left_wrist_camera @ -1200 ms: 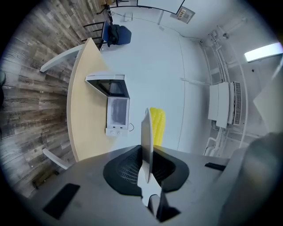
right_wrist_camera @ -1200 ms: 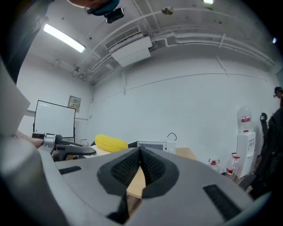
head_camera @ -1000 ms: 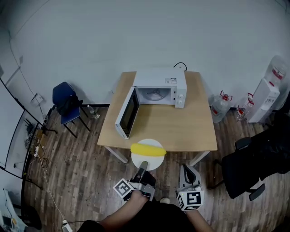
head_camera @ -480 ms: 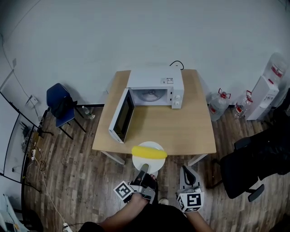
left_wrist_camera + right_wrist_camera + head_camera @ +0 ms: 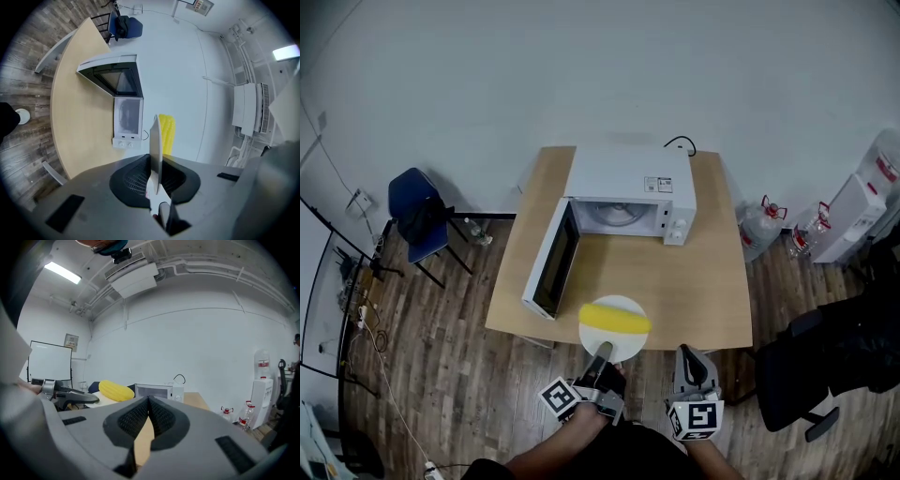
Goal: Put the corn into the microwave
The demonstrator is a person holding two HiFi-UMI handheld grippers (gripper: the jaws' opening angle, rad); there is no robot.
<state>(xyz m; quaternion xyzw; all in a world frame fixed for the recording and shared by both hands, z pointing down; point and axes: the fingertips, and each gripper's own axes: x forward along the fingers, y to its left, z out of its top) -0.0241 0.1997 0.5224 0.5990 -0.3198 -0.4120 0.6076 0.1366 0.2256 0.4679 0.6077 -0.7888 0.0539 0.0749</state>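
1. The ribbed corn cob (image 5: 616, 319) is bright yellow; the round plate (image 5: 628, 341) plain white.
2. The box microwave (image 5: 630, 183) is white, with dark door glass.
3. The wooden table (image 5: 703, 291) is pale tan; the plank floor (image 5: 441, 375) streaky dark brown.
4. The left gripper (image 5: 603, 351) and right gripper (image 5: 689, 354) are grey, with black-and-white square markers.

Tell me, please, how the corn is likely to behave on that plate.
The corn looks rounded and lies loose on the plate, so it may roll if tilted. The left hand-held gripper pinches only the plate's rim, so it could tip.

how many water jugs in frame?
3. Two stand on the floor right of the table: near jug, far jug. Third jug tops the water dispenser. Others may be hidden.
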